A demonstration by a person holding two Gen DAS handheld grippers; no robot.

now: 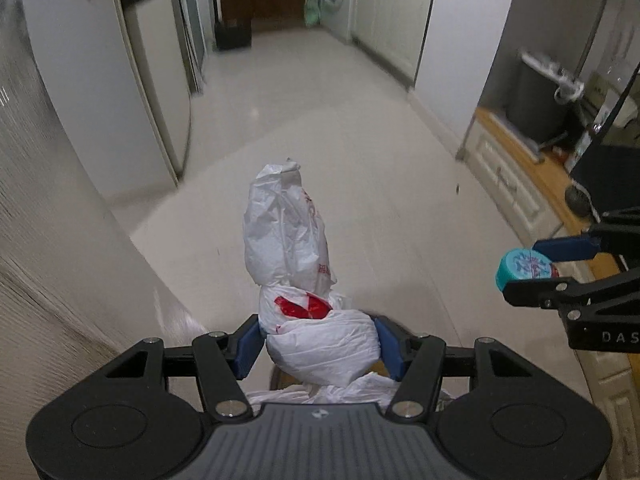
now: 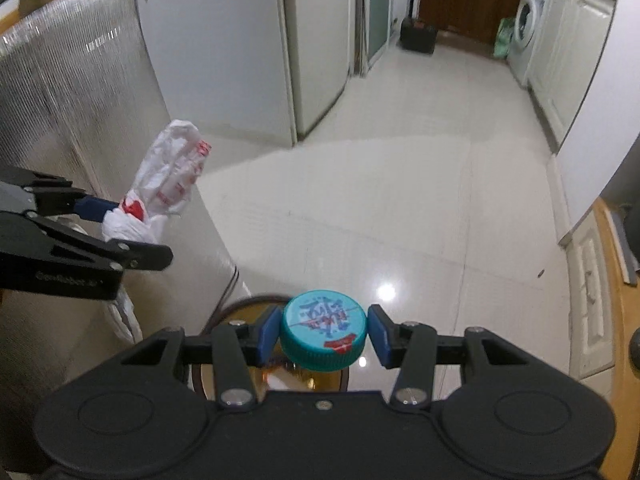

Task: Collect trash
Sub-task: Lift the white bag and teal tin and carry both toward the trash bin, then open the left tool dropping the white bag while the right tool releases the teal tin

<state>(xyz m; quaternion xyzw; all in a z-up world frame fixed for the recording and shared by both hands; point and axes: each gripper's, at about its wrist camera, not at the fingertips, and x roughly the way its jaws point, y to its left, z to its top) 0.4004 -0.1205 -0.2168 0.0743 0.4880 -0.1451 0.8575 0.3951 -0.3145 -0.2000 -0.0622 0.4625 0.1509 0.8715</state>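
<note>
My left gripper (image 1: 320, 344) is shut on a knotted white plastic trash bag (image 1: 292, 248) with red print; the bag's top sticks up ahead of the blue pads. It also shows in the right wrist view (image 2: 168, 172), held by the left gripper (image 2: 132, 228) at the left. My right gripper (image 2: 323, 334) is shut on a bottle with a teal cap (image 2: 323, 328); amber liquid shows below the cap. In the left wrist view the right gripper (image 1: 532, 268) holds the teal cap (image 1: 522, 268) at the right edge.
A glossy white tiled floor (image 2: 400, 200) stretches ahead. A textured cabinet wall (image 2: 80, 100) stands at the left, a fridge (image 2: 316, 48) beyond it. A washing machine (image 2: 528, 28), a green bag and a black case (image 2: 418, 34) stand at the far end. Wooden counter with drawers (image 1: 516, 176) at right.
</note>
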